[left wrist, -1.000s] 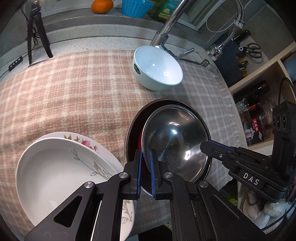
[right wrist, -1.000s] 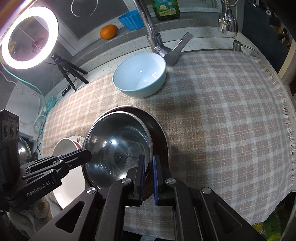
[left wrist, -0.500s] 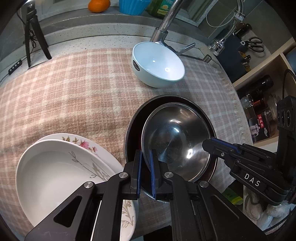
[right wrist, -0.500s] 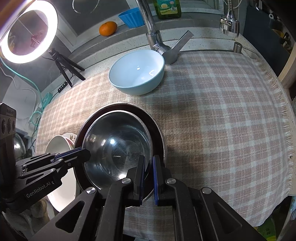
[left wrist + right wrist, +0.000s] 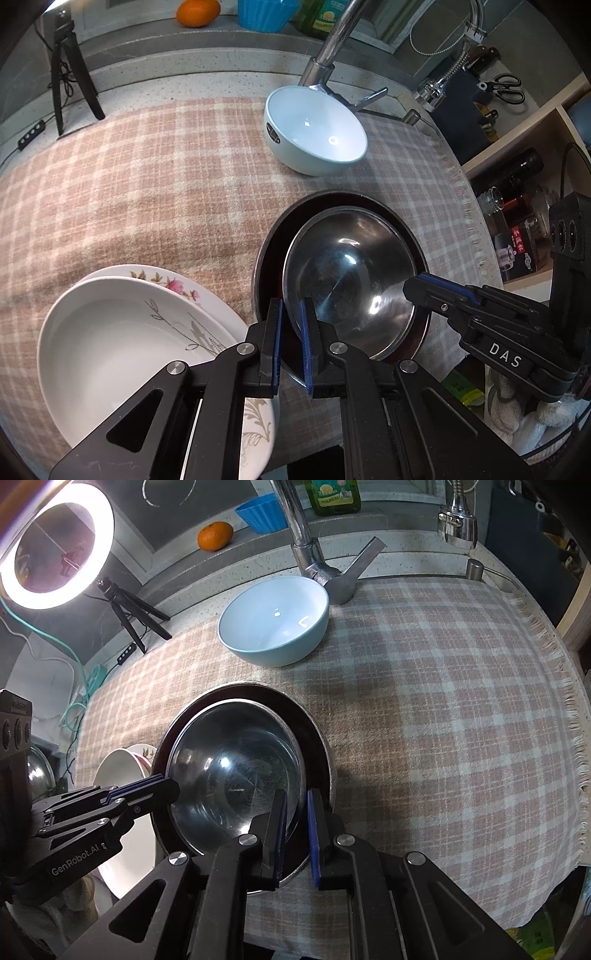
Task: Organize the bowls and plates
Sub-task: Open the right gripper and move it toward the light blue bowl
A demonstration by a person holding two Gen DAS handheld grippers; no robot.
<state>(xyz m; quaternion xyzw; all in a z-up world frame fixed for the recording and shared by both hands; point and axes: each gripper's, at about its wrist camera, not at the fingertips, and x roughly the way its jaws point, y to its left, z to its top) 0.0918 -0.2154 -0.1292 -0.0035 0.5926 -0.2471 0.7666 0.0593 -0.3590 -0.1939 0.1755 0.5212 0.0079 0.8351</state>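
Nearest, the left gripper [image 5: 291, 343] is closed on the near-left rim of the steel bowl [image 5: 351, 266], its pads held together against the thin edge. The right gripper [image 5: 297, 830] is set astride the opposite, near-right rim. Its jaws are opening, and the rim lies between pads that no longer appear to press on it.

The bowl is thus flanked by both hands and is seated upright inside the dark plate [image 5: 267, 254], slightly off centre toward the fingers. Release looks under way, so the fingers would have to be lifted clear of the rim without dragging the bowl.

To the left, a white deep plate [image 5: 110, 332] is stacked on a floral plate [image 5: 162, 277]. Farther ahead on the plaid cloth [image 5: 147, 184], a light blue bowl [image 5: 317, 133] stands alone beside the faucet [image 5: 325, 62]. It lies forward of both grippers, and it cannot be told which is nearer.

Counted: two bowls, three plates, two grippers.
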